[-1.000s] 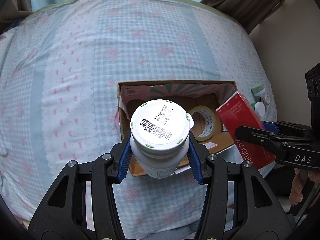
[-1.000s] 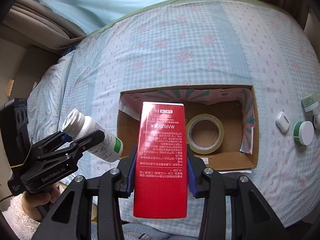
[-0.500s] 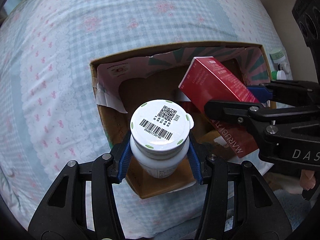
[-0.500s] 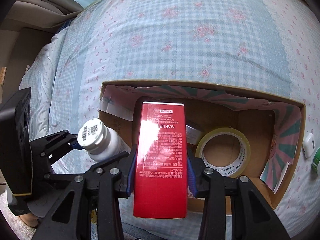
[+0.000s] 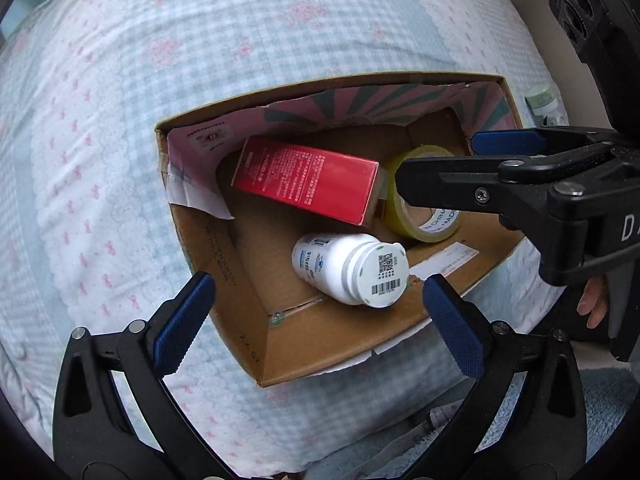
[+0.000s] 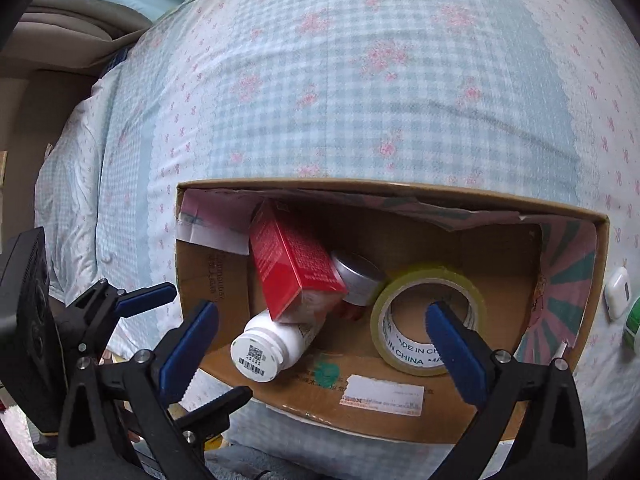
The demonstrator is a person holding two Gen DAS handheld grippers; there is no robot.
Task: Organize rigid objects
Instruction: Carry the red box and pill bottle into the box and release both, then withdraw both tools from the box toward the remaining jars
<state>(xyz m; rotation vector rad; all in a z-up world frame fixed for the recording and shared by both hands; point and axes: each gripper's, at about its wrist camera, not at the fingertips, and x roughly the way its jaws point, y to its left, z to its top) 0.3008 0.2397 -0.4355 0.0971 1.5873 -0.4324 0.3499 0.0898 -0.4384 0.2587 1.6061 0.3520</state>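
Behind the red box (image 6: 292, 264) – a half-hidden silver tin (image 6: 358, 280); both hand-held grippers (image 5: 316, 316) (image 6: 320, 332) just opened wide, empty.

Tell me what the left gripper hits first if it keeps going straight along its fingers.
Most likely the white pill bottle lying on its side in the cardboard box: it sits between the open fingers of the left gripper. Depth is unclear; the box's near wall is close below.
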